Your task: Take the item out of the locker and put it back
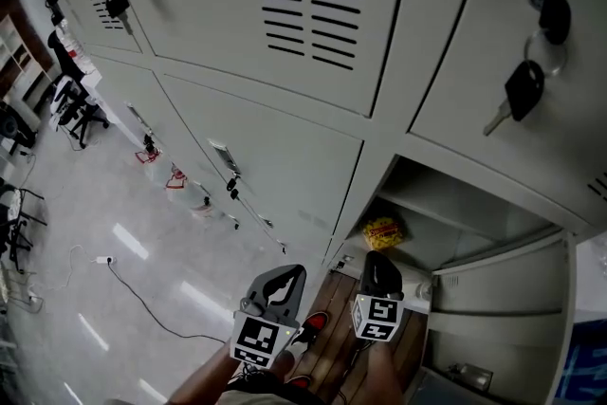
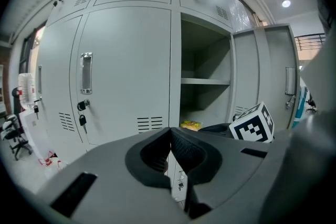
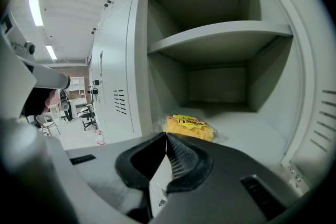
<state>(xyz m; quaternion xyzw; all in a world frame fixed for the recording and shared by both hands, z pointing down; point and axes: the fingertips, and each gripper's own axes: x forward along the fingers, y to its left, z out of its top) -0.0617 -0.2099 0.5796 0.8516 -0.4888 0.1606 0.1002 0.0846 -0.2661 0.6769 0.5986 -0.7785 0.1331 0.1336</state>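
Fingers [image 2: 188,148] of two grippers [image 1: 285,280] [image 1: 379,272]; one packet [image 1: 383,231]

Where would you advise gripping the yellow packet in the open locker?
Probably the near edge of the yellow packet, coming straight in through the open front: it lies flat on the locker floor, with a shelf above.

Yellow packet [image 3: 190,126] partly hidden behind right tool [image 3: 166,135], its print too small to read, locker door [image 1: 503,297] cropped below

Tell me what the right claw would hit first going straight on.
Probably the yellow snack packet lying on the open locker floor, just beyond the shut right claw; depth is unclear.
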